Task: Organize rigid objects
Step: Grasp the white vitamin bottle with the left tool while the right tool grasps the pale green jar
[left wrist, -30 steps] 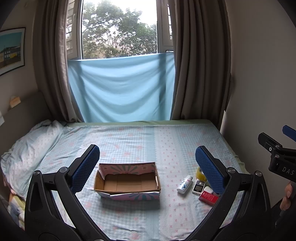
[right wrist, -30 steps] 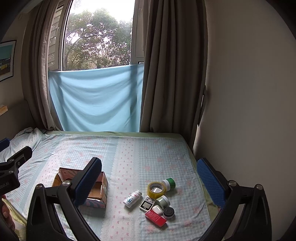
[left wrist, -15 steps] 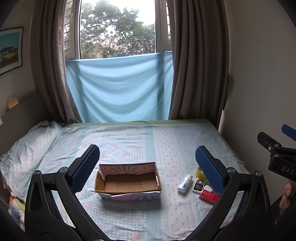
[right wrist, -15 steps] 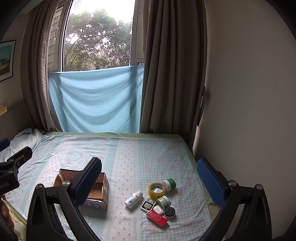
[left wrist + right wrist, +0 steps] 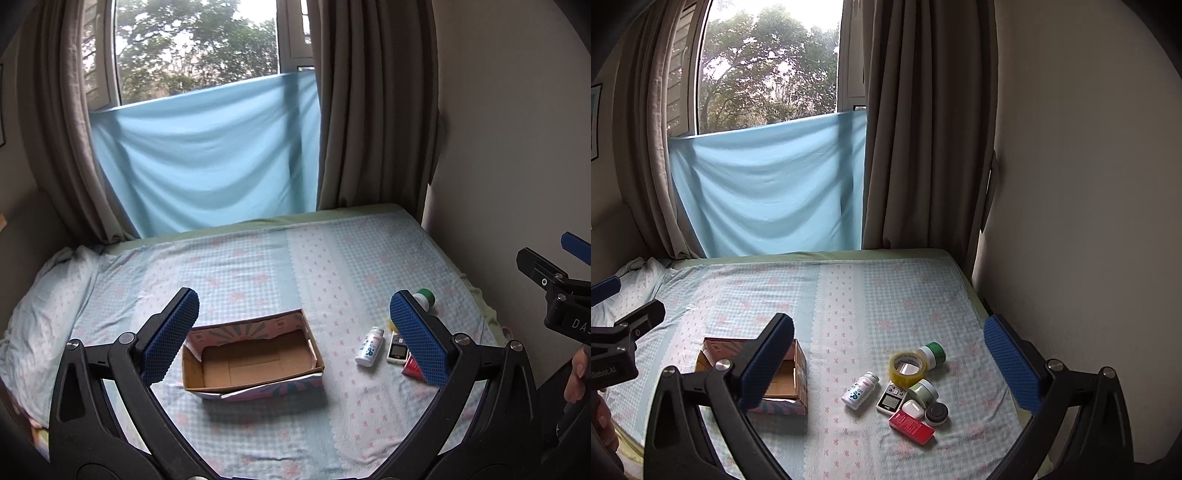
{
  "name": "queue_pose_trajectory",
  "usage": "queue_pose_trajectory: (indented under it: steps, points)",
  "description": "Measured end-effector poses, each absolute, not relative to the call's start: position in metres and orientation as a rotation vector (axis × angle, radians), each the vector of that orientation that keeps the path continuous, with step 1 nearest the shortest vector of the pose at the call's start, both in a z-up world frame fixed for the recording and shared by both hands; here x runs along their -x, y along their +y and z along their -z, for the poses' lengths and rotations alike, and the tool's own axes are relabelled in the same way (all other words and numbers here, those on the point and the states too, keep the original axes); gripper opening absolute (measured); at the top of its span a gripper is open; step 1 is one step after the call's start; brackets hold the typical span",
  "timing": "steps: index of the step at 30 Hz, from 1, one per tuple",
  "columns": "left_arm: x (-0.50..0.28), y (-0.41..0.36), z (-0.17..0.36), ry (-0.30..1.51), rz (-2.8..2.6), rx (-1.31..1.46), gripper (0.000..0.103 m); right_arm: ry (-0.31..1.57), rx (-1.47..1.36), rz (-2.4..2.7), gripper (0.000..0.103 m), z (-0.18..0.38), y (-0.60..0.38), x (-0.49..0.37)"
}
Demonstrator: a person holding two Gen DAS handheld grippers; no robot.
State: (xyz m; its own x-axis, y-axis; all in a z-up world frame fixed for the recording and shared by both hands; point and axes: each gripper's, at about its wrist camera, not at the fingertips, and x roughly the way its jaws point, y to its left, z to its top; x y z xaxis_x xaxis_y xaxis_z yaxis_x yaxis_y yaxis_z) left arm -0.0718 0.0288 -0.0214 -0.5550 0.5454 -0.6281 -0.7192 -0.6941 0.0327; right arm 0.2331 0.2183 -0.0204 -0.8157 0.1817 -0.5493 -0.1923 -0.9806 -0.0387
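An open cardboard box [image 5: 255, 360] [image 5: 785, 380] lies empty on the bed. To its right lie several small items: a white bottle [image 5: 859, 390] [image 5: 368, 346], a tape roll [image 5: 907, 366], a green-capped jar [image 5: 932, 353], a small digital device [image 5: 892, 398], a pale jar [image 5: 923, 390], a white case [image 5: 911, 409], a black lid [image 5: 936, 412] and a red box [image 5: 911, 426]. My left gripper [image 5: 295, 339] is open and empty above the box. My right gripper [image 5: 890, 365] is open and empty above the items.
The bed [image 5: 849, 295] has a checked blue sheet, with a pillow [image 5: 40, 306] at the left. A wall [image 5: 1071, 221] runs along the bed's right side. Curtains [image 5: 923, 129] and a blue cloth [image 5: 207, 155] hang at the far end.
Both grippers have tilted and moved a little nearer the bed, so the box and items look larger. Both stay open and empty. Nothing on the bed has moved.
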Motion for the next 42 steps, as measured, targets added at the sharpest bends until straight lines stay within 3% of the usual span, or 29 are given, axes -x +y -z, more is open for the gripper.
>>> queue_pose_trajectory:
  steps: [8, 22, 34, 42]
  points:
    - [0.107, 0.119, 0.093, 0.468, -2.018, 0.948, 0.103, 0.189, 1.000, -2.681, 0.103, 0.078, 0.278, -0.195]
    - [0.121, 0.278, 0.280, 0.771, -1.606, 1.238, 0.103, 0.540, 1.363, -2.373, 0.103, 0.233, 0.395, -0.115]
    - [0.110, 0.322, 0.409, 0.984, -1.343, 1.359, 0.102, 0.791, 1.647, -2.181, 0.103, 0.360, 0.420, -0.063]
    - [0.096, 0.333, 0.471, 1.089, -1.190, 1.372, 0.099, 0.804, 1.821, -2.090, 0.103, 0.427, 0.413, -0.052]
